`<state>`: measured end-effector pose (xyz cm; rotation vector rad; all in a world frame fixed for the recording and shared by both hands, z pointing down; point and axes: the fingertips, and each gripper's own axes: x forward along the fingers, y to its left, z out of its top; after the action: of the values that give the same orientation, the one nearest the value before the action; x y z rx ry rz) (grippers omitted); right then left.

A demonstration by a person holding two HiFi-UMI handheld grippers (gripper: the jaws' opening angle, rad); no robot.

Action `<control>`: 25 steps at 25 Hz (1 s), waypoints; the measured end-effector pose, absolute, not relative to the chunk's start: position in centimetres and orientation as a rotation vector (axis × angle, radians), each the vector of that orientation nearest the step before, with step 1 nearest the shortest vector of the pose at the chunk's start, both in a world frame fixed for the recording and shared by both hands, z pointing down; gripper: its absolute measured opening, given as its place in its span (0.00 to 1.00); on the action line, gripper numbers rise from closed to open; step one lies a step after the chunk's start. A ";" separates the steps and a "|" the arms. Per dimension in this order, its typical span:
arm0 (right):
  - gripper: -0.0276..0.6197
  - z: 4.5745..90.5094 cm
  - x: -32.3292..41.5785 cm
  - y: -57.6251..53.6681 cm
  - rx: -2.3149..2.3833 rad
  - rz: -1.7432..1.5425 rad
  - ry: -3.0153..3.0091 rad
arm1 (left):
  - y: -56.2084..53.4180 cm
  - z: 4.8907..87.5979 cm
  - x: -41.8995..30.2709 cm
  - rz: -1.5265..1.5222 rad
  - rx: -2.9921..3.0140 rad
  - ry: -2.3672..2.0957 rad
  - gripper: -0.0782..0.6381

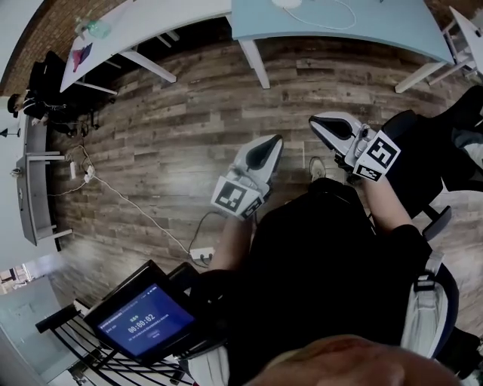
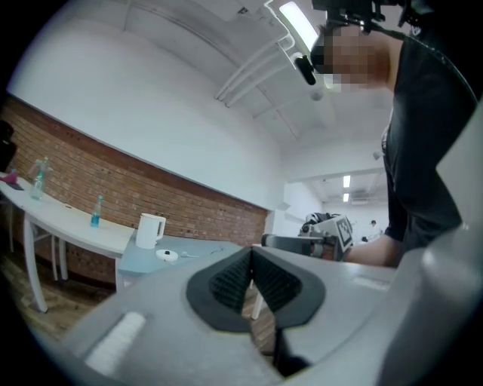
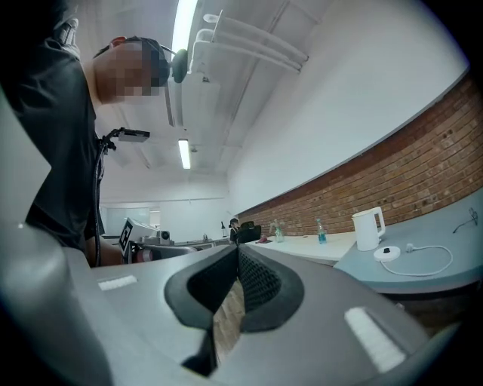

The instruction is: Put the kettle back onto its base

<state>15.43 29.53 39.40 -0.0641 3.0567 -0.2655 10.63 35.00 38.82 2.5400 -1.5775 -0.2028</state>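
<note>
The white kettle point(image 2: 150, 230) stands upright on a pale blue table point(image 2: 196, 252), a little to the left of its round white base point(image 2: 167, 255). The right gripper view has the same kettle point(image 3: 367, 228) and base point(image 3: 390, 253) far off, with the base's white cable looping beside it. In the head view only the base's edge point(image 1: 287, 2) and cable peek in at the top. My left gripper point(image 1: 273, 140) and right gripper point(image 1: 317, 121) are held side by side over the wooden floor, well short of the table. Both point level, with jaws shut and nothing between them.
A white table point(image 2: 68, 226) to the left carries a blue bottle point(image 2: 96, 212) and a clear one, against a brick wall. Table legs point(image 1: 255, 60) stand ahead on the floor. A power strip point(image 1: 202, 255) with cords lies on the floor, and a tablet screen point(image 1: 147, 320) sits at lower left.
</note>
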 end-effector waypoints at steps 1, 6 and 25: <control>0.05 39.4 15.6 28.7 -0.046 -0.265 3.056 | 34.1 38.7 10.8 -0.205 2.536 -1.586 0.11; 0.05 39.1 17.3 24.1 -0.013 -0.265 3.050 | 29.2 37.8 12.1 -0.207 2.550 -1.617 0.11; 0.05 39.6 21.7 12.8 0.008 -0.322 3.027 | 18.0 37.1 14.4 -0.183 2.511 -1.712 0.11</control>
<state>21.72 12.82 39.61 0.0084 3.0274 -0.3220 14.35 18.02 37.06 2.5110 -1.7118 -0.1828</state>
